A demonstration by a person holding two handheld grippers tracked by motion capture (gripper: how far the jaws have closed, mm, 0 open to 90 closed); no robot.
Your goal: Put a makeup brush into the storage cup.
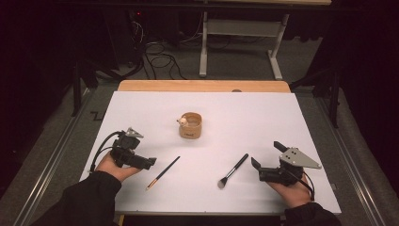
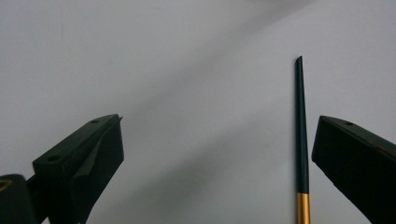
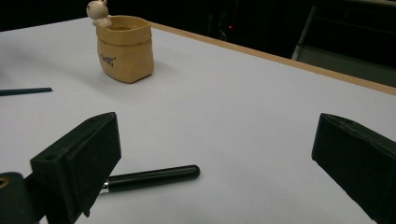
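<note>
A tan cup (image 1: 190, 125) with a small white figure on its rim stands mid-table; it also shows far left in the right gripper view (image 3: 125, 48). A thin dark brush (image 1: 163, 172) with a gold ferrule lies just right of my left gripper (image 1: 149, 163), which is open; its handle (image 2: 301, 140) runs close to the right jaw. A black-handled makeup brush (image 1: 233, 170) lies left of my open right gripper (image 1: 266, 155), and its handle end (image 3: 154, 178) rests by the left jaw. Neither gripper holds anything.
The white table top (image 1: 254, 117) has a wooden strip (image 1: 202, 85) along its far edge. Beyond it stand a white table frame (image 1: 240, 42) and cables on the floor (image 1: 160, 59). Metal rails run along both sides of the table.
</note>
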